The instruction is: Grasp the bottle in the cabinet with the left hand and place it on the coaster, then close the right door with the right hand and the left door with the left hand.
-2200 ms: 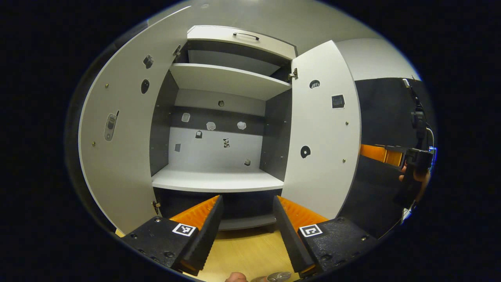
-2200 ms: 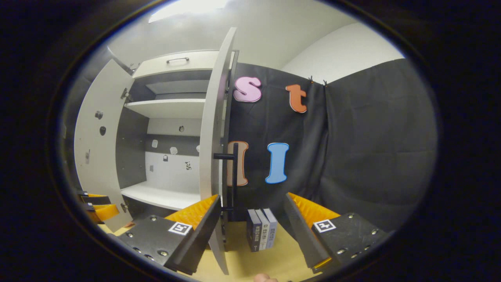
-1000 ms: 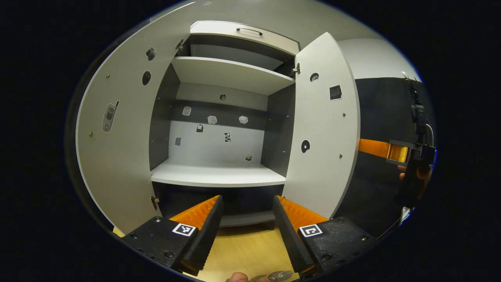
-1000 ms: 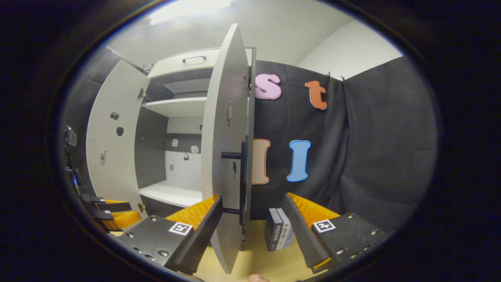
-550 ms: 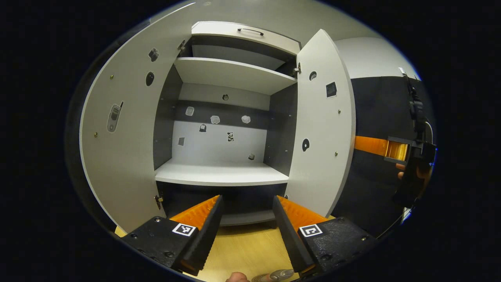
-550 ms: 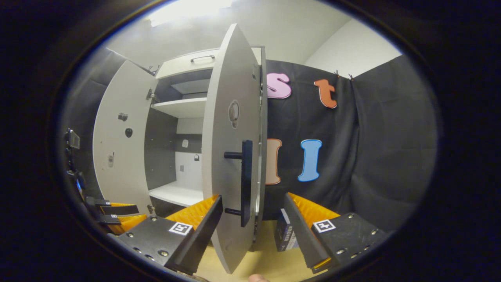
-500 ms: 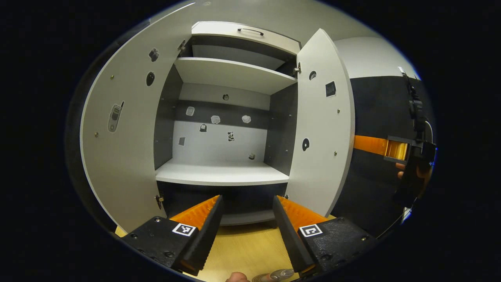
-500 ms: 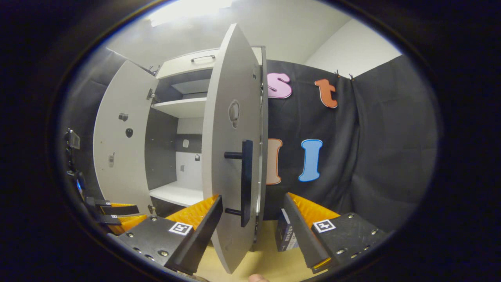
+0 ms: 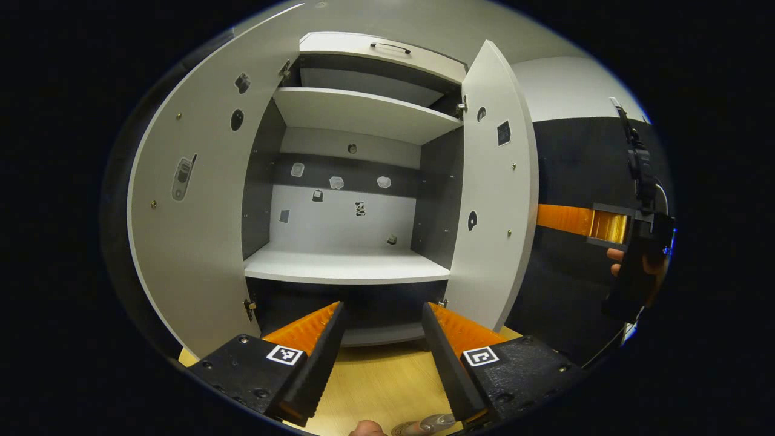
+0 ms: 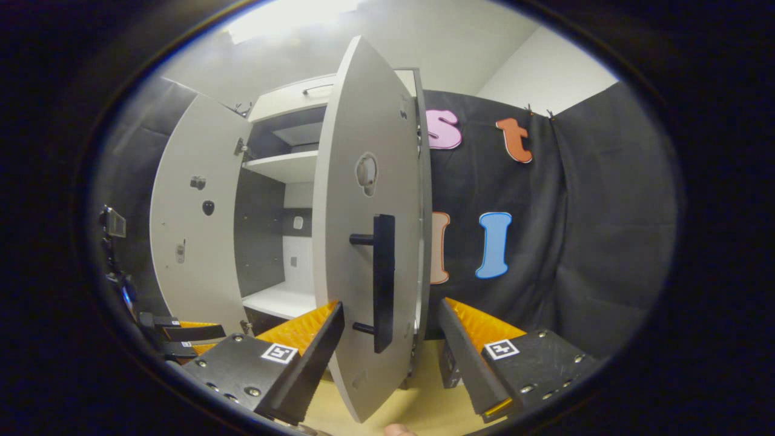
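The cabinet's right door stands partly swung in. In the right gripper view this right door shows its outer face and black handle, which lie between the spread fingers of my open right gripper. From the left gripper view, the right gripper reaches the door's outer side, held by a hand; the touch itself is hidden. The left door is wide open. My left gripper is open in front of the middle shelf, with nothing between its fingers.
Small stickers dot the cabinet's back wall. A top drawer with a handle sits above the shelves. Books stand on the wooden tabletop behind my right finger. The left gripper shows low beside the left door.
The right door has swung further toward shut, and my right gripper has moved leftward along with it. The left gripper has hardly moved.
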Available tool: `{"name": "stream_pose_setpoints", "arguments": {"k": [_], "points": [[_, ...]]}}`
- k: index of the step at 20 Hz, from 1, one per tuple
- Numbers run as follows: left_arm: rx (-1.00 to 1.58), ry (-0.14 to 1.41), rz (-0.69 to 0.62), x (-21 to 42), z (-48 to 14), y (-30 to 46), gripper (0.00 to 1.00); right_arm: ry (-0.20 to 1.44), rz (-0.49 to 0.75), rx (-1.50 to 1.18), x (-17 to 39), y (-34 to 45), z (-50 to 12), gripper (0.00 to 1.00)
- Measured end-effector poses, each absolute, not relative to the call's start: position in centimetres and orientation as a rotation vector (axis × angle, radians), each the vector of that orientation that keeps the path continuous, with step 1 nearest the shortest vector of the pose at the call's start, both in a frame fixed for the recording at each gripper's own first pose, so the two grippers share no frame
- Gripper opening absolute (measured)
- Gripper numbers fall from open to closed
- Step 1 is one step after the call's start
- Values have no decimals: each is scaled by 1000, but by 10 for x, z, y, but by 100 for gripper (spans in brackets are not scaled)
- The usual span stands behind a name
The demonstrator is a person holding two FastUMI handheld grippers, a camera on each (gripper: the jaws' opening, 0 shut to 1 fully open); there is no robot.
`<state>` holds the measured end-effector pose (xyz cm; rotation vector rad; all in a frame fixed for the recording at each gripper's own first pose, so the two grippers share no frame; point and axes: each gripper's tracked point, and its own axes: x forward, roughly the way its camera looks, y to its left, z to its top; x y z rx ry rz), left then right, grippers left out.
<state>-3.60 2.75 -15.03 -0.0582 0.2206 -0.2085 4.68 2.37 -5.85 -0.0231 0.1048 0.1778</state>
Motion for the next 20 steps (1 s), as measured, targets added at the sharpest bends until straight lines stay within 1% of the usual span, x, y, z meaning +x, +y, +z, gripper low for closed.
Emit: {"name": "stream_pose_setpoints", "arguments": {"k": [1,4,5,7,8,9,10,13,14,15,20], "points": [[-57,224,-204,-37,-151,29,81,110,187,-24,48,29,-60,93],[-56,228,-187,-37,-153,36,81,123,205,-32,49,40,-66,93],[-56,227,-181,-36,-153,39,81,124,212,-32,50,43,-66,96],[-58,227,-169,-35,-153,45,81,125,227,-27,53,50,-68,96],[-58,228,-162,-36,-153,47,81,127,235,-24,54,53,-68,93],[-58,230,-156,-36,-154,49,81,129,241,-22,55,56,-69,93],[-57,231,-150,-36,-154,52,81,130,246,-19,56,59,-69,96],[-54,232,-137,-36,-155,57,81,137,272,-20,58,70,-73,96],[-52,232,-133,-36,-155,59,81,140,282,-20,58,74,-73,93],[-49,231,-128,-37,-154,60,81,143,294,-20,59,80,-74,96],[-49,235,-106,-39,-156,70,81,151,351,-27,57,105,-75,96]]}}
